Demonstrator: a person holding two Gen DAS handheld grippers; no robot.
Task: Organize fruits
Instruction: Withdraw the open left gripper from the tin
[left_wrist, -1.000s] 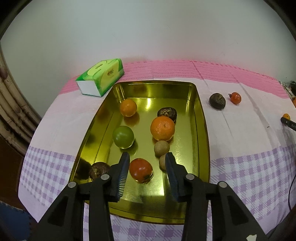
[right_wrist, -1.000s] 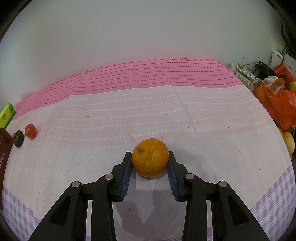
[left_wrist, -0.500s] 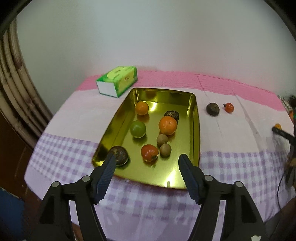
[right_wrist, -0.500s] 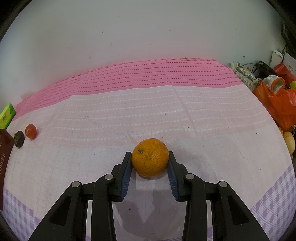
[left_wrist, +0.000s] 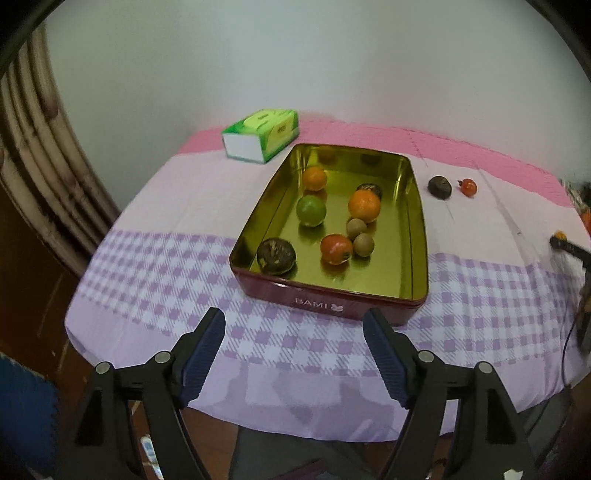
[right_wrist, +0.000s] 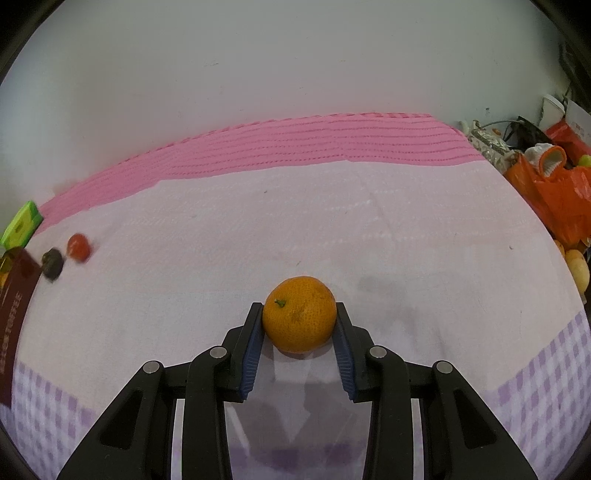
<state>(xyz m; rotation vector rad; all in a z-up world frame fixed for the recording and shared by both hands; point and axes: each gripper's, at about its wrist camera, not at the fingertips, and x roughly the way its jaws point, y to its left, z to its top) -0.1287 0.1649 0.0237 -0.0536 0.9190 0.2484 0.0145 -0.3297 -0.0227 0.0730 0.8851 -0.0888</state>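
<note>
Here, the right gripper (right_wrist: 299, 325) had its two jaws pressed tight on an orange (right_wrist: 300, 314), one jaw on each side, just above the pink cloth (right_wrist: 332, 229). Far off past the left jaw lay a small red fruit (right_wrist: 78, 246) and a dark fruit (right_wrist: 52, 263), close together. The left gripper (left_wrist: 293, 332) had its jaws wide apart with nothing between them. Ahead of those jaws sat a gold tin (left_wrist: 419, 236) with fruit inside: a red one (left_wrist: 335, 249) nearest, a green one (left_wrist: 311, 210) and more. A green tissue box (left_wrist: 262, 134) sat beyond the tin, out past the left jaw.
</note>
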